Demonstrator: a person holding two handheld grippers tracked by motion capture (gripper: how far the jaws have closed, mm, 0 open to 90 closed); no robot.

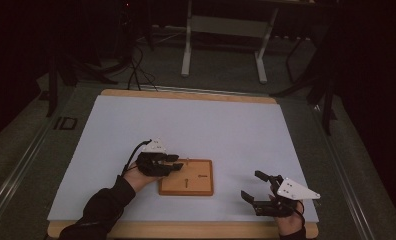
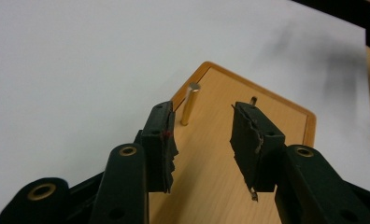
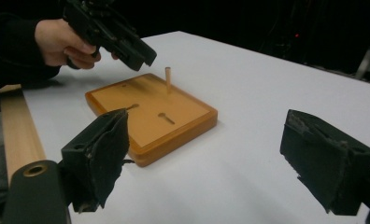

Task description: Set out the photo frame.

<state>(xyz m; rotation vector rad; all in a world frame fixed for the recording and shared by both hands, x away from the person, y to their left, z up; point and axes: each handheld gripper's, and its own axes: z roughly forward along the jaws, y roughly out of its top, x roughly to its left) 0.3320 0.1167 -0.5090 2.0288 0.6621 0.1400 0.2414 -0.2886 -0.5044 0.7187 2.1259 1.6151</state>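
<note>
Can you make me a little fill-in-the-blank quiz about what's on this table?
1. The wooden board lies on a large ____ sheet.
2. One peg stands ____ near the board's corner.
3. The left gripper hovers over the board with its jaws ____ and nothing between them.
4. The right gripper rests to the board's ____ side in the high view.

Missing words: white; upright; open; right

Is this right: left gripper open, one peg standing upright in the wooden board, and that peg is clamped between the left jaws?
Not quite. The left gripper is open and the peg stands upright in the wooden board, but it isn't clamped: it stands free, beyond the jaw tips and apart from them. The left gripper view shows it.
</note>
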